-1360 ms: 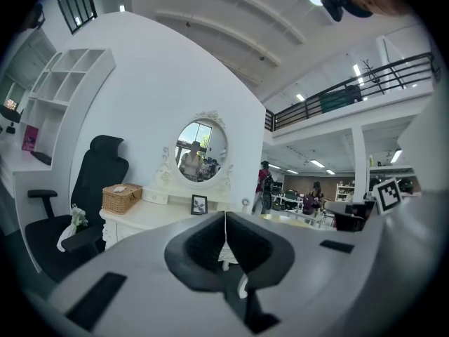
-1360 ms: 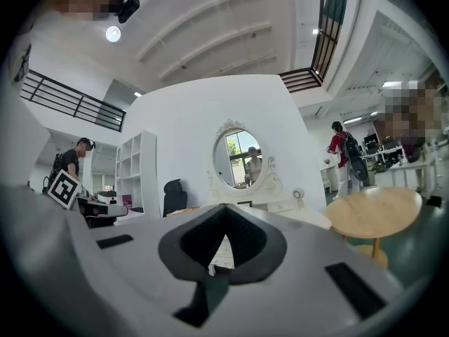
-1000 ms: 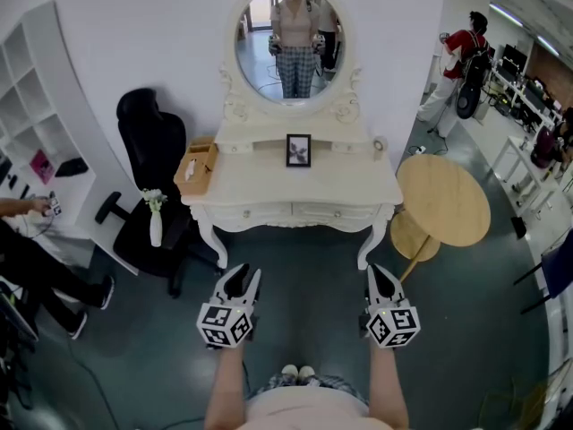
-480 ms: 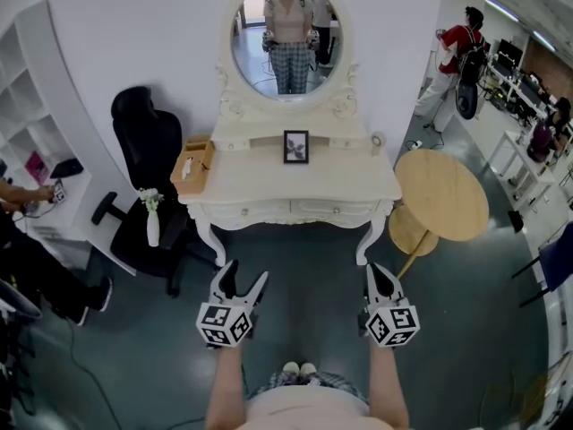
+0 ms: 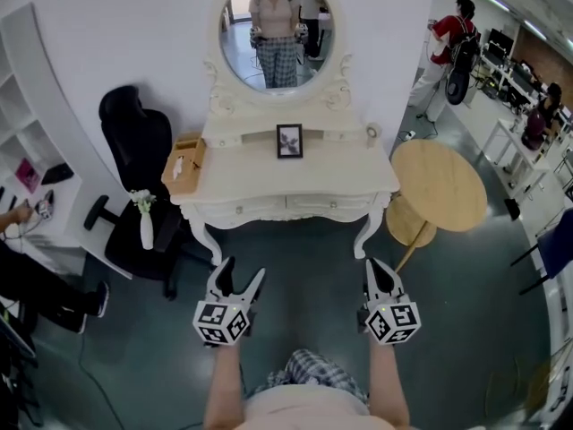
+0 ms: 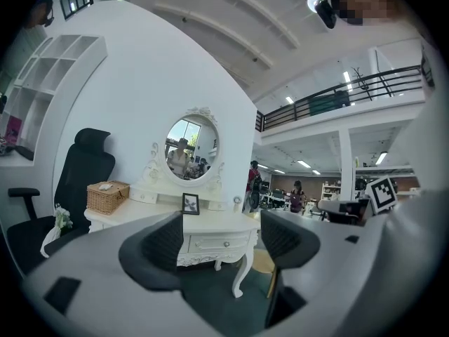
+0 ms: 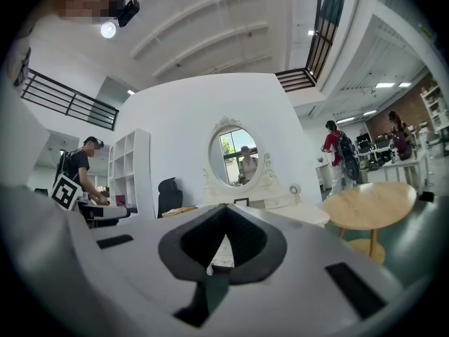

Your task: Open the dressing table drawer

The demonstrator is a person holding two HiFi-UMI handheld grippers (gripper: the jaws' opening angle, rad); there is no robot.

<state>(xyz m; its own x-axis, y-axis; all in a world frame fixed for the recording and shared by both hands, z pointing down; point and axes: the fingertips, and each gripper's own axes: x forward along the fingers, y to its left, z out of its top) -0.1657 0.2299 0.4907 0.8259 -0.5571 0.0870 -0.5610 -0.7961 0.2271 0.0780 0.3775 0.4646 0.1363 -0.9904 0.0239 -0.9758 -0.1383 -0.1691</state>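
Item, task thing: dressing table (image 5: 286, 173), white, carved legs, against the white wall. Its drawer (image 5: 320, 206) is one of two side by side in the front apron, both flush and shut from what I see.

Item, left gripper (image 5: 242, 271): held level, well short of the table and aimed at it. Its jaws have just been opening and now stand spread wide, with nothing between them.

Item, right gripper (image 5: 376, 271): level beside the left one, fingertips pressed together, holding nothing.

On the tabletop I count an oval mirror (image 5: 276, 30) at the back, a small photo frame (image 5: 288, 141) in the middle, a wicker basket (image 5: 183, 162) at the left end and a small round object (image 5: 372, 131) at the right end.

Beside the table: a black office chair (image 5: 134, 150) and a white vase (image 5: 145, 227) with flowers to its left, a round wooden table (image 5: 439, 186) just to its right.

Between the grippers and the drawer lies a stretch of dark green floor (image 5: 295, 258).

Room: white shelving (image 5: 36, 124) along the left wall, with a seated person (image 5: 27, 276) below it. A standing person in a red top (image 5: 452, 47) is far right, by desks.
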